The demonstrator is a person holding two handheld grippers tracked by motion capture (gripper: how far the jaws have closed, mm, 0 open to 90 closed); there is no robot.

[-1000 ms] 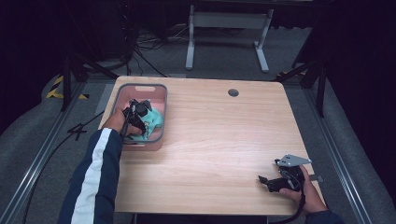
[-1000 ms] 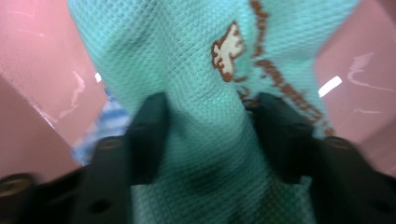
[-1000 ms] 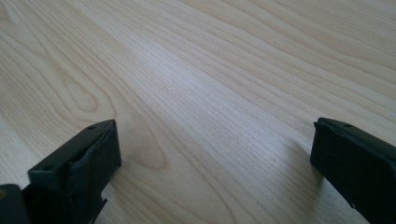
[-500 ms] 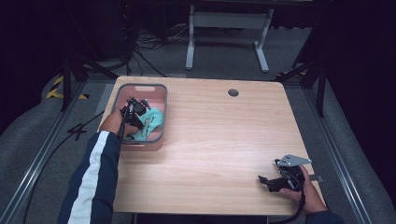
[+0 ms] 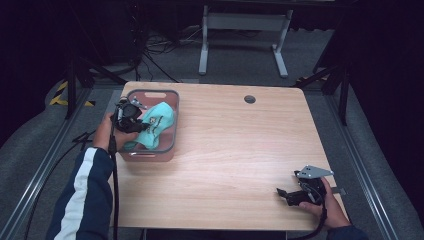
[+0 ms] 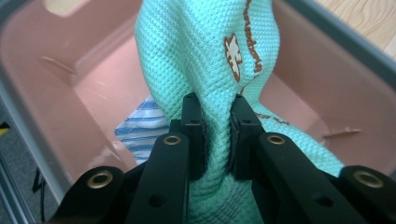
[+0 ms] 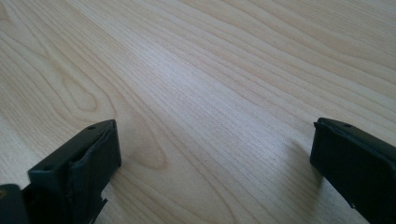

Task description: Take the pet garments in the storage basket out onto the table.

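Pinching a fold of the mint-green cloth (image 6: 205, 60) between its jaws, your left gripper (image 5: 131, 118) is sitting over the pink bin (image 5: 167, 146) at the left of the high view. That cloth is bunching up inside the bin, draping toward its right wall, and a blue-striped cloth (image 6: 140, 133) is lying on the bin floor beneath it, left of the jaws in the left gripper view. Farther right, at the lower right of the wooden table (image 5: 240, 160), your right gripper (image 5: 292, 194) is resting low over bare wood, jaws spread wide apart and holding nothing.
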